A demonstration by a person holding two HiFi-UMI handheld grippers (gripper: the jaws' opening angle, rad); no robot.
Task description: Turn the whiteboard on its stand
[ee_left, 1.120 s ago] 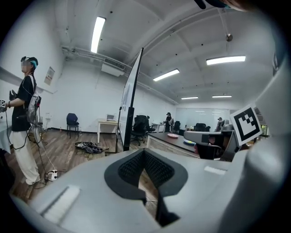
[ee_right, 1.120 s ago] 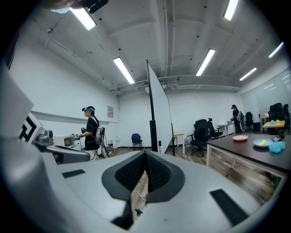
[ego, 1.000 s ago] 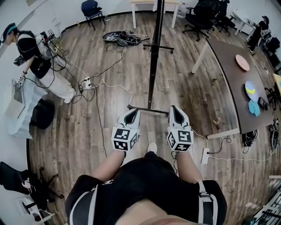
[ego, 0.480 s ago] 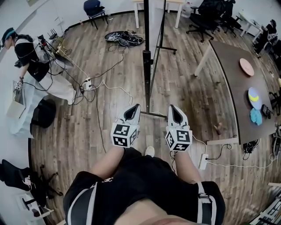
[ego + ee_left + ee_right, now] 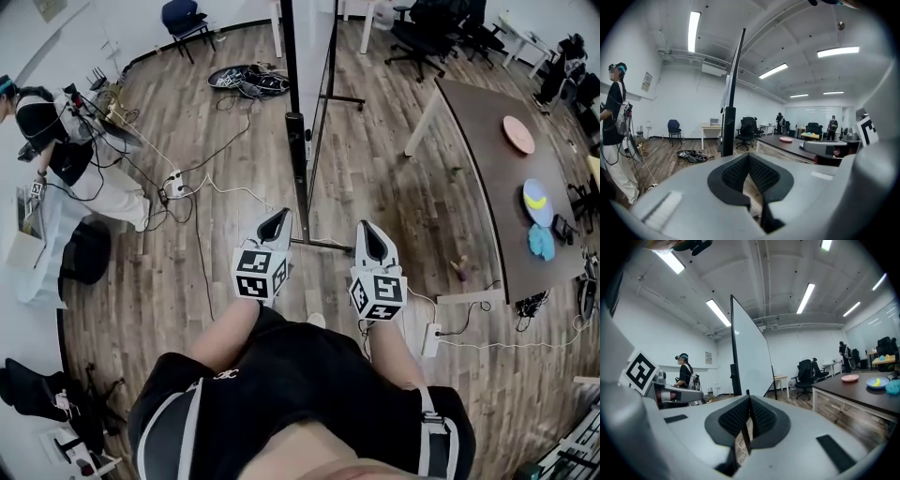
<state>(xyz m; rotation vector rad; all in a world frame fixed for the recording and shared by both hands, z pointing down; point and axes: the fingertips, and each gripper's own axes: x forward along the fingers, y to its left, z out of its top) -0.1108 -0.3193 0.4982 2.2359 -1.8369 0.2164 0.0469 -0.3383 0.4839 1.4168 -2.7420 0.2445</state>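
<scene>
Head view crops off the top of the whiteboard [image 5: 311, 47].

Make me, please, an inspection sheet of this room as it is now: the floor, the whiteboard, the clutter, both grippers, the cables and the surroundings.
Surface: wooden floor; no spill seen.
Job's things: whiteboard upright on its stand, seen edge-on, ahead of both grippers.
Clutter: dark bundle of gear on the floor beyond the board; dark bag at the left.
Grippers: left gripper and right gripper both shut and empty; neither touches the board.
Cables: loose cables and a power strip left of the stand; second power strip by the table.
Surroundings: brown table at the right with a pink plate; a person at the left; office chairs behind.
</scene>
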